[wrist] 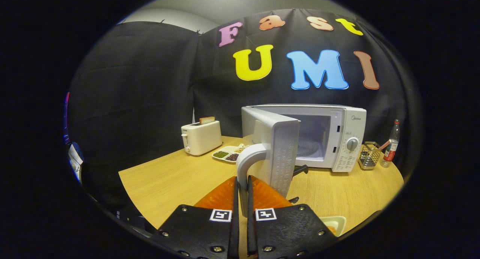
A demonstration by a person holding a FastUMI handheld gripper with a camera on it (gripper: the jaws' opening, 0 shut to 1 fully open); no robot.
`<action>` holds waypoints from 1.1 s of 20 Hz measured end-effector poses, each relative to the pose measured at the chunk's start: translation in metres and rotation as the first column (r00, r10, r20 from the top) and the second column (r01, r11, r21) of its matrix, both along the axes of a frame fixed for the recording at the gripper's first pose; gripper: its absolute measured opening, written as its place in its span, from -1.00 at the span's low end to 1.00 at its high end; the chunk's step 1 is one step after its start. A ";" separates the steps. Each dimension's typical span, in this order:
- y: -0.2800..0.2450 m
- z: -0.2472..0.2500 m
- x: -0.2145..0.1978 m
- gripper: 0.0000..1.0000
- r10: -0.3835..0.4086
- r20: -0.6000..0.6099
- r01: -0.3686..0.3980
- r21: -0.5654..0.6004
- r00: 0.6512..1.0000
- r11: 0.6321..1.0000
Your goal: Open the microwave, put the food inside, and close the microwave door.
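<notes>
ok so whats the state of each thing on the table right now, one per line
microwave: cavity empty, nothing inside
microwave door: swung open
door handle: held between the fingers
hand-held gripper: shut on the door handle
toaster: bread sticking up from the slot
divided plate: filled with beans and grains
bottle: upright, capped
wire basket: upright, beside the microwave

A mock kitchen set up inside a cloth-walled booth.

Black cloth (150, 94) hangs as the backdrop across the upper frame, with a plain wall above it. At centre, a wooden table (180, 176) carries kitchen things: a white microwave (337, 139) with its door (277, 154) open, a toaster (201, 137) holding bread, a divided dish (227, 154) of food, a wire basket (369, 154) and a bottle (391, 146) at right.
</notes>
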State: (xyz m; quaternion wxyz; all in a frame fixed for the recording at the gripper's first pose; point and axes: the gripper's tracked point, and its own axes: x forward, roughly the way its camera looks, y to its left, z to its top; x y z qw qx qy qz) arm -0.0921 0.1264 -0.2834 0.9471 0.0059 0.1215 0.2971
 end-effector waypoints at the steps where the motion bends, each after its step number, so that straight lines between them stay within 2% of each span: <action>1: 0.008 0.000 -0.007 -0.82 0.005 0.014 -0.005 -0.008 1.000 1.000; 6: 0.058 -0.010 -0.044 -0.83 0.068 0.011 -0.068 -0.001 0.998 0.998; 9: 0.075 -0.006 -0.049 -0.83 0.074 0.047 -0.074 0.000 0.996 0.997; 15: 0.103 -0.003 -0.044 -0.82 0.099 0.018 -0.100 0.042 0.995 0.994; 17: 0.114 -0.001 -0.051 -0.83 0.146 0.026 -0.148 0.055 0.989 0.988; 22: 0.097 0.014 -0.068 -0.83 0.200 0.143 -0.204 0.016 0.969 0.979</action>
